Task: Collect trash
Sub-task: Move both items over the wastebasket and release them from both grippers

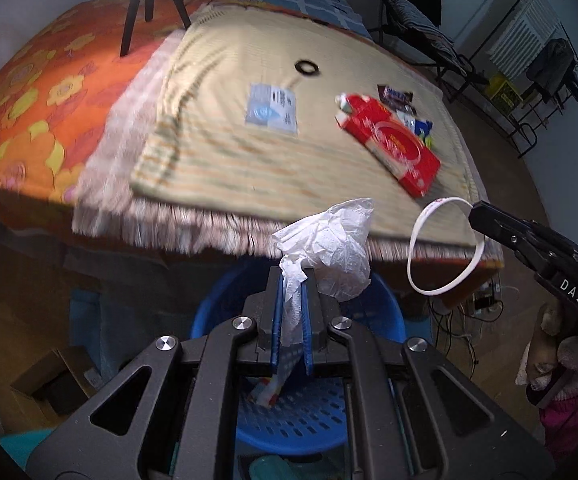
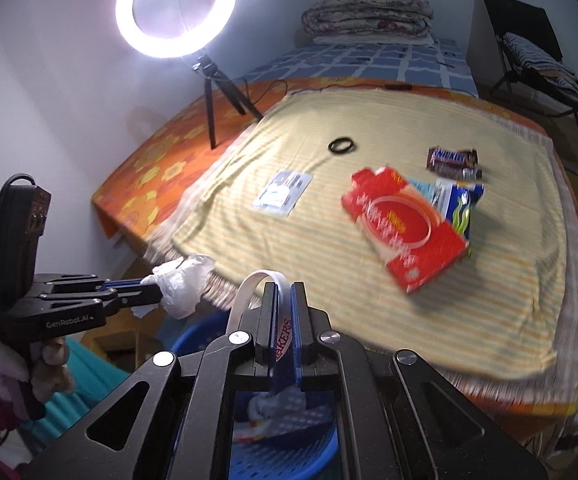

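Trash, held: crumpled white tissue (image 1: 331,248) pinched in the left gripper (image 1: 292,276), bulging above and to the right of the fingertips; white wristband (image 1: 445,246) gripped by the right gripper (image 2: 283,292).
Left gripper: jaws closed on the tissue, a strip of it running down between the blue pads; poised off the bed's edge, above the blue basket (image 1: 217,312). In the right wrist view it reaches in from the left, tissue at its tip.
Right gripper: jaws nearly together on the wristband, whose printed strip shows between the pads and whose loop arches over to the left of the tips; in the left wrist view the band hangs as a full ring from its tip, beyond the bed corner.
Blue basket: perforated plastic, on the floor below both grippers; a white scrap with red and yellow print (image 1: 267,390) lies inside.
Trash, on bed: red carton (image 2: 405,226) lying flat on the yellow striped cloth (image 2: 509,300), overlapping a blue-and-green wrapper (image 2: 463,204); Snickers bar wrapper (image 2: 451,160) just behind them; pale blue printed packet (image 2: 283,194) to the left, apart; black ring (image 2: 342,146) further back.
Bed covering: orange flowered sheet (image 2: 149,168) under the striped cloth.
Lighting: lit ring light (image 2: 175,8) on a small tripod, at the far left of the bed.
Image quality: bed surface motion-blurred in both views.
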Demonstrator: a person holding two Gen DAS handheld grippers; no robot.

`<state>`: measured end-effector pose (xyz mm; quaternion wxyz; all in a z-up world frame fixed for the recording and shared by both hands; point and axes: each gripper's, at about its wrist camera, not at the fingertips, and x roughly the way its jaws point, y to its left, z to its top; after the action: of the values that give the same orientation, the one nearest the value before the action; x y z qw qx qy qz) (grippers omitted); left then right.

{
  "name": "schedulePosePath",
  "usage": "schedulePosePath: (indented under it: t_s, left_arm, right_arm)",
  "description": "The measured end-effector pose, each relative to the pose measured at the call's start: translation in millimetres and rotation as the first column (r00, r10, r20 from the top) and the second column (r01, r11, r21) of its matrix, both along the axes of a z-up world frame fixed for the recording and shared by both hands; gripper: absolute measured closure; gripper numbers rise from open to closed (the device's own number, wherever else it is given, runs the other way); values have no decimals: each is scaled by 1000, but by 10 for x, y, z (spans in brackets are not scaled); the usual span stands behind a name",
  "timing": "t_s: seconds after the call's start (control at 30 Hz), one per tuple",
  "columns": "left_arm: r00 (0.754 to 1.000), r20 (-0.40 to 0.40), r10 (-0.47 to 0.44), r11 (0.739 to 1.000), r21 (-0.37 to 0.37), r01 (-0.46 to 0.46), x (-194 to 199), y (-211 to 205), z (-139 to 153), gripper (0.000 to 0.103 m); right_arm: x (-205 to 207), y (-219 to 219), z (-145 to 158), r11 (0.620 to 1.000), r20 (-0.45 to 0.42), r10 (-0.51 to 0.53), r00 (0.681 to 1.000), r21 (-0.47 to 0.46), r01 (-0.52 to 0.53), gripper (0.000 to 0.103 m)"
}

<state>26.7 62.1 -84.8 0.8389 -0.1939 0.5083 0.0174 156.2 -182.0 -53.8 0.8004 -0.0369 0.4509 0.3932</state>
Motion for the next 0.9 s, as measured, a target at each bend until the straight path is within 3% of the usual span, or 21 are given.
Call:
schedulePosePath:
  t_s: [0.33, 0.9]
  left_arm:
    - [997, -75, -2, 999, -32, 0, -275, -211, -317, 96]
    - [982, -186, 42, 998, -37, -49, -431, -151, -715, 96]
  right_arm:
    - [-279, -102, -203, 1000, -42, 2, 999, -16, -3, 98]
    - [-454, -71, -614, 998, -127, 1, 992, -65, -10, 98]
